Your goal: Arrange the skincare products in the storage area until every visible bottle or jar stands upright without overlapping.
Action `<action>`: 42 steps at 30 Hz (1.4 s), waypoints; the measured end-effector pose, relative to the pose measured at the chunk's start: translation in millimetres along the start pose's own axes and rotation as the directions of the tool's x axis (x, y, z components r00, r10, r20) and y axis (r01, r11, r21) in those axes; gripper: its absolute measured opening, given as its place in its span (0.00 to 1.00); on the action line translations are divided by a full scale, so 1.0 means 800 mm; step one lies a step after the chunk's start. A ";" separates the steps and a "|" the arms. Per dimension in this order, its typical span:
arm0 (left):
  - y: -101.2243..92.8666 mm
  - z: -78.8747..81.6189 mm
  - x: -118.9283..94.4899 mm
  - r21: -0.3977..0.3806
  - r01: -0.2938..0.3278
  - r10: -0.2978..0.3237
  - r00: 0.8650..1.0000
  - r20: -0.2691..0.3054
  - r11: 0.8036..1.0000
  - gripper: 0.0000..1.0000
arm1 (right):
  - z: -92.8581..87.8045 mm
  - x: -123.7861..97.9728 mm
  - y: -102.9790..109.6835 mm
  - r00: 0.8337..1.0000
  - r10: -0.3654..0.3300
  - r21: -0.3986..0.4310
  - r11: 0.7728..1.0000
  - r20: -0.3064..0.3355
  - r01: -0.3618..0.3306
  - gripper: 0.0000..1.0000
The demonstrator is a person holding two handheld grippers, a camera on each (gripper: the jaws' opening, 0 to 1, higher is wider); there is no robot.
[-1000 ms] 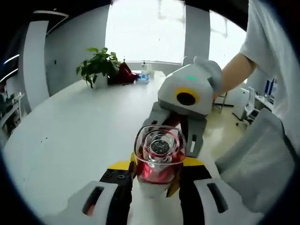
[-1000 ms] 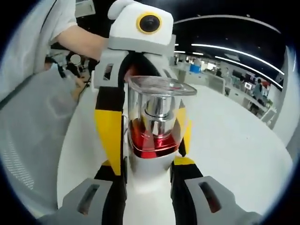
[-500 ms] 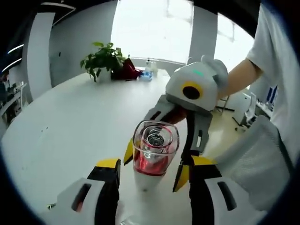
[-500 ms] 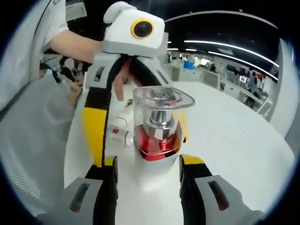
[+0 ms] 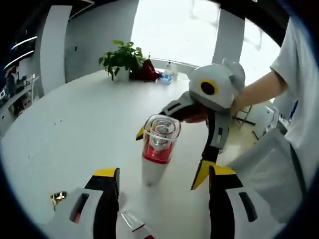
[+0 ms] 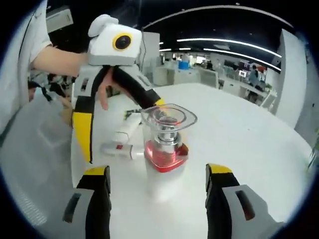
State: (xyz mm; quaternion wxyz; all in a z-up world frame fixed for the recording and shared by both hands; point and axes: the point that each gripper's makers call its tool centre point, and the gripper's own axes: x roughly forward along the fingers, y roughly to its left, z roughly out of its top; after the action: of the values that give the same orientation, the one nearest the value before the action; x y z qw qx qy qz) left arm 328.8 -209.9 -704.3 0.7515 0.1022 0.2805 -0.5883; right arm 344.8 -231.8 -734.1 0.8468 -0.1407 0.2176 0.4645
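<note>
A skincare bottle [image 5: 157, 148] with a white base, red middle and clear cap stands upright on the white table [image 5: 75, 129]. My left gripper [image 5: 162, 198] is open, its jaws set back on either side of the bottle and not touching it. The right gripper's yellow-tipped fingers [image 5: 201, 175] reach in from behind, spread wide. In the right gripper view the same bottle [image 6: 164, 152] stands just ahead of my open right gripper [image 6: 158, 193]. Beyond it are the left gripper's spread fingers [image 6: 82, 130].
Two white tubes [image 6: 119, 150] [image 6: 128, 132] lie flat on the table beside the bottle. Another tube end [image 5: 133, 225] and a small gold piece [image 5: 58, 197] lie near my left jaws. A potted plant [image 5: 123, 58] and small bottles [image 5: 167, 78] stand at the far edge. A person's arm [image 5: 259, 92] holds the right gripper.
Both grippers were shut on the bottle a second ago. They have opened and drawn back, leaving it standing free on the table.
</note>
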 end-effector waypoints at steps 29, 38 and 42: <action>-0.011 -0.047 -0.140 -0.346 -0.203 0.269 0.951 0.154 0.916 0.94 | 0.020 -0.054 0.044 0.971 -0.238 0.361 0.906 0.007 0.219 0.95; -0.024 -0.074 -0.167 -0.400 -0.247 0.326 0.935 0.142 0.883 0.94 | 0.021 -0.055 0.068 0.972 -0.236 0.368 0.904 0.007 0.217 0.95; -0.034 -0.088 -0.184 -0.407 -0.281 0.358 0.925 0.128 0.869 0.94 | 0.017 -0.058 0.079 0.971 -0.238 0.378 0.899 0.001 0.220 0.94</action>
State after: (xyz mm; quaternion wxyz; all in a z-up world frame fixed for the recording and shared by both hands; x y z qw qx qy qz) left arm 259.5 -62.1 -677.8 0.8684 -0.0599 0.2917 -0.3966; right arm 272.2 -225.9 -701.6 0.9115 0.0102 0.2645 0.3147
